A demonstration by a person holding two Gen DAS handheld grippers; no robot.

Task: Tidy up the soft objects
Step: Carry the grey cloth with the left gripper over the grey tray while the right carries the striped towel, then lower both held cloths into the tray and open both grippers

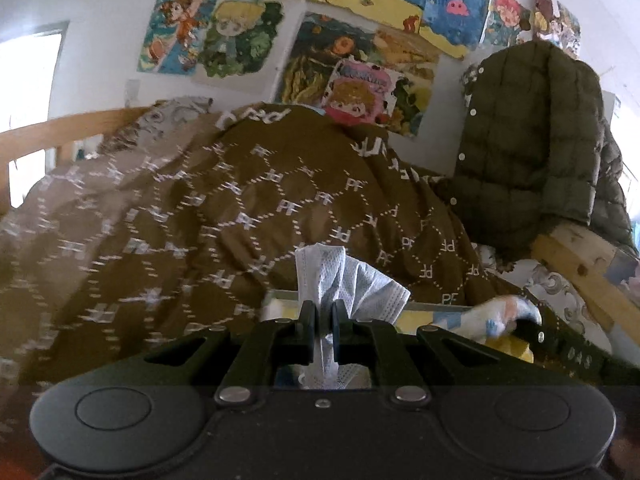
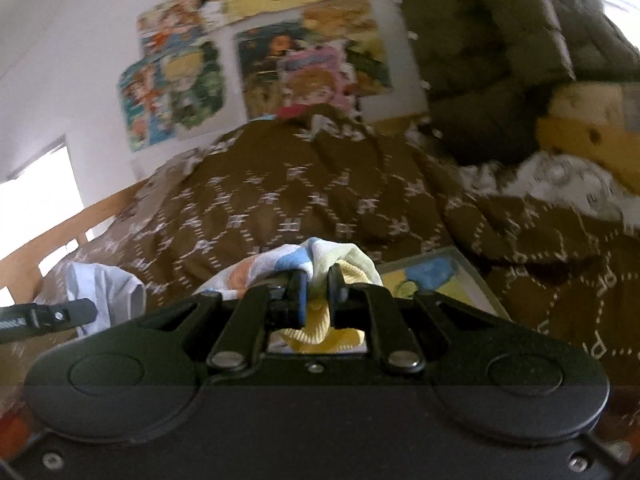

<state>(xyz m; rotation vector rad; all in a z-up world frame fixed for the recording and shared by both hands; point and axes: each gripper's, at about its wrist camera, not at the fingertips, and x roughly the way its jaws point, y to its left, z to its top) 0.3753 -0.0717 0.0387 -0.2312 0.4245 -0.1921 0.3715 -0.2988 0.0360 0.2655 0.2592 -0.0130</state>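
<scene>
We saw the left gripper (image 1: 322,320) clamped on a pale blue face mask (image 1: 344,280), its crumpled top standing above the fingers, held up over the brown patterned blanket (image 1: 224,208) on the bed. The right gripper (image 2: 316,296) pinched a soft cloth (image 2: 320,256) of white, blue, orange and yellow patches, also lifted above the blanket. A flat picture book (image 2: 432,280) lay on the blanket just beyond both grippers. A green quilted jacket (image 1: 532,140) hung over the wooden bed frame (image 1: 580,260) near the bed's right edge.
</scene>
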